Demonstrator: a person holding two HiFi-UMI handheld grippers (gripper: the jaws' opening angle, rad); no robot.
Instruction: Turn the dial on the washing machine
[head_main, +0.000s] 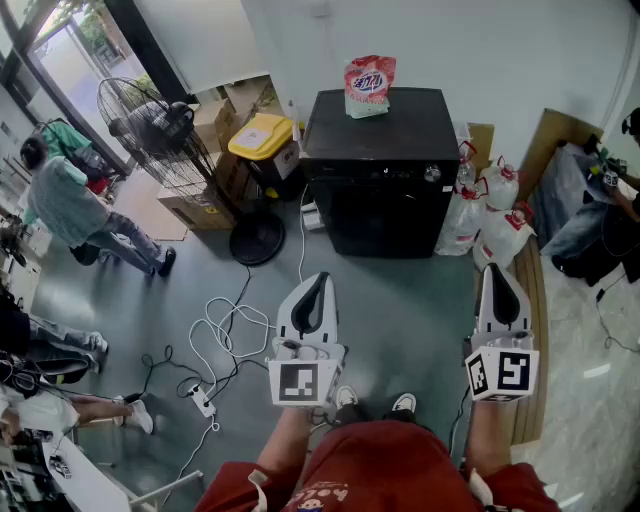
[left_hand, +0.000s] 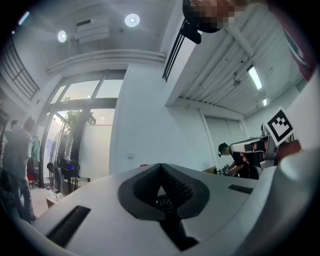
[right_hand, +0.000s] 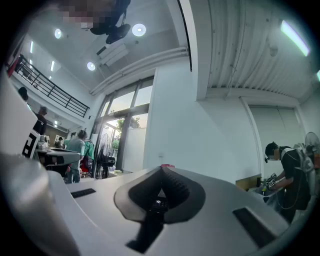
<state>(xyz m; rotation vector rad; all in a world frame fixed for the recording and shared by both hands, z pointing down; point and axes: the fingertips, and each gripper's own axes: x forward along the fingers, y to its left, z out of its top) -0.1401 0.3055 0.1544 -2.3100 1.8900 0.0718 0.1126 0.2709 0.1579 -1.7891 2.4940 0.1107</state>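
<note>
You're standing back from the washing machine (head_main: 380, 170), a black box against the white wall, well apart from both of your tongs. The small round knob near the right end of its front panel looks like the dial (head_main: 432, 173), though it is too small in the head view to say more. A pink and green pouch (head_main: 369, 86) stands upright on the lid.

Your left tongs (head_main: 318, 283) point toward the machine over the grey floor (head_main: 400, 300). Their tips are pressed together, with nothing between them. The left gripper view shows the same: the dark ribbed pads (left_hand: 172, 182) meet at a point, with only the wall beyond. Your right tongs (head_main: 499, 276) sit level with the left ones and further to the right. They are also closed tight and empty, and in the right gripper view the pads (right_hand: 172, 186) join at the tip.

Left of the machine there is a bin with a yellow lid (head_main: 261, 136). Beyond that a large standing fan (head_main: 150, 128) stands on its round base. White bags with red tops (head_main: 488, 205) lean against the machine's right side. White cables (head_main: 225, 330) loop across the floor to a power strip (head_main: 203, 401) near your left foot. A person in a green top (head_main: 68, 203) is bending at the far left.
</note>
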